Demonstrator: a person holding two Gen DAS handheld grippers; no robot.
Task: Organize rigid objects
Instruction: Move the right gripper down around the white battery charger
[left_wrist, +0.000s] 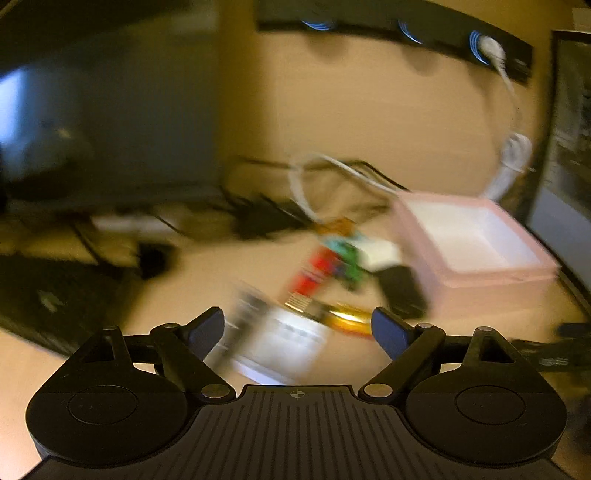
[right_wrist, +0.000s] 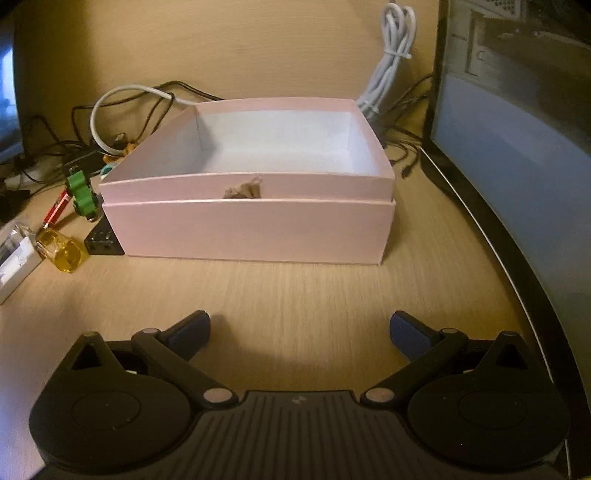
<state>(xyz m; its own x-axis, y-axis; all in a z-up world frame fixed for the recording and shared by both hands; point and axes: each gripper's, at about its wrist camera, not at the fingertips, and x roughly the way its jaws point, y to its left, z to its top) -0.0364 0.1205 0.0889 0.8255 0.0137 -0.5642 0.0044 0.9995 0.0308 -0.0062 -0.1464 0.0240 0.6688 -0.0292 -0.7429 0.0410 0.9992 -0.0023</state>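
Pink box (right_wrist: 255, 225) open, white inside, torn spot on front rim

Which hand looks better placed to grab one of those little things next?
Probably the left gripper: open, with the white packet and yellow bottle just beyond its fingers. The right gripper faces only the pink box.

The whole left wrist view is smeared by motion blur, so the white packet (left_wrist: 280, 343) near the fingers and the red and green pieces (left_wrist: 325, 269) beyond it cannot be identified. In the right wrist view the pink box (right_wrist: 251, 229) hides most of the black block (right_wrist: 104, 242) at its left corner. The white packet (right_wrist: 14, 262) is cut off by the left edge, and the monitor (right_wrist: 517, 122) by the right.
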